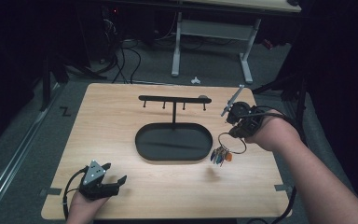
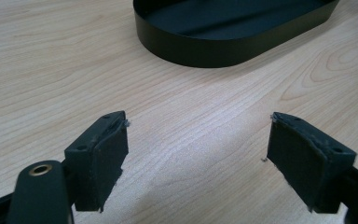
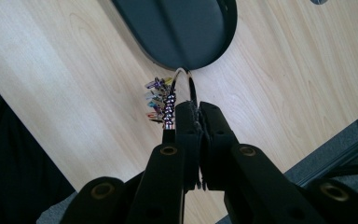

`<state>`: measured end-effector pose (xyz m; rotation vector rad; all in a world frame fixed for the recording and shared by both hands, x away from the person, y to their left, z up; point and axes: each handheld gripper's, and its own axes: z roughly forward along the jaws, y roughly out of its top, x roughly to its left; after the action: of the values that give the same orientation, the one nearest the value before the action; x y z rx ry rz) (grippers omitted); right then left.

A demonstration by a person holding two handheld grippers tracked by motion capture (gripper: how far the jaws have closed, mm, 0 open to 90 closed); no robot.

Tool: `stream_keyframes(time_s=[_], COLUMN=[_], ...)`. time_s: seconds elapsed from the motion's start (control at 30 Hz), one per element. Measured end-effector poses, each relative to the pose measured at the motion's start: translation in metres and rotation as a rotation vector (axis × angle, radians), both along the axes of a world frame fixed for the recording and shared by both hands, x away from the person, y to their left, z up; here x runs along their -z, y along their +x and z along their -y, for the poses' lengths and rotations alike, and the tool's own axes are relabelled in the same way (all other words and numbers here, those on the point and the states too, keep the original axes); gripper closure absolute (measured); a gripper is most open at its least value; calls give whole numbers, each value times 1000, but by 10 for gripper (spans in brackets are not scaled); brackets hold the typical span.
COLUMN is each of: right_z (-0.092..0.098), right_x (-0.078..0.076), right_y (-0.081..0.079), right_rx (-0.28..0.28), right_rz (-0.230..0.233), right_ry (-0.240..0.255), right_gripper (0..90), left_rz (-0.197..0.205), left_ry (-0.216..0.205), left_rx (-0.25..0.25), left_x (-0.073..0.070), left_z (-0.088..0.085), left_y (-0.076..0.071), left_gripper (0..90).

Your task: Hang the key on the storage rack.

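On a light wooden table point(image 1: 121, 116) seen from above, a black oval tray point(image 1: 174, 141) sits near the middle, with a thin post rising from it to a black crossbar with small hooks point(image 1: 173, 99). At the right side of the table, a person's hand holds the right gripper point(image 1: 238, 132) above the surface, just past the tray's right end. A large metal key ring point(image 1: 231, 143) hangs from its tip, and a cluster of small coloured keys and tags point(image 1: 221, 156) dangles from the ring's lower left, clear of the tabletop and casting a faint shadow. At the near left corner, the left gripper point(image 1: 114, 173) is held low over the wood, well apart from the tray, a grey three-cornered plate on top and a cable curling beside it.

In the left gripper view, the two black jaws stand wide apart with bare wood grain between them and nothing in their grasp. The tray's point(image 2: 223, 46) curved wall lies farther ahead.

In the right gripper view, looking down along the tool, the right gripper point(image 3: 196, 109) has its jaws pressed tightly together on the key ring point(image 3: 186, 79). The ring loops out beyond the jaws, and the coloured keys point(image 3: 157, 100) fan out to the left of them. Below lies the tray's point(image 3: 230, 18) rounded end.
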<state>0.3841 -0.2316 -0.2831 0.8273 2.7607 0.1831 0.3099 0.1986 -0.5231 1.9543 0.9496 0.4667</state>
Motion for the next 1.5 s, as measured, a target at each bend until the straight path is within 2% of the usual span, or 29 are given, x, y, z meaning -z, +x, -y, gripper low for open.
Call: stream_keyframes(time_s=[0.4, 0.77, 1.13, 1.3, 1.5], right_z=[-8, -20, -29, -36, -44], right_x=[2, -11, -6, -6, -10], right_y=[19, 30, 49, 57, 69], right_rx=[13, -9, 6, -8, 3], right_rz=[6, 34, 11, 18, 23], right_ry=[-6, 9, 16, 23, 45], right_gripper=[876, 876, 877, 876, 876], left_rz=[3, 2, 4, 3, 3], left_ry=[-14, -16, -18, -22, -25], left_rx=[-10, -11, -12, -11, -11], left_x=[-1, -1, -1, -2, -2], left_z=[-4, -4, -5, -5, -5], left_y=[-1, -1, -1, 0, -1], left_gripper=[207, 207, 207, 207, 208])
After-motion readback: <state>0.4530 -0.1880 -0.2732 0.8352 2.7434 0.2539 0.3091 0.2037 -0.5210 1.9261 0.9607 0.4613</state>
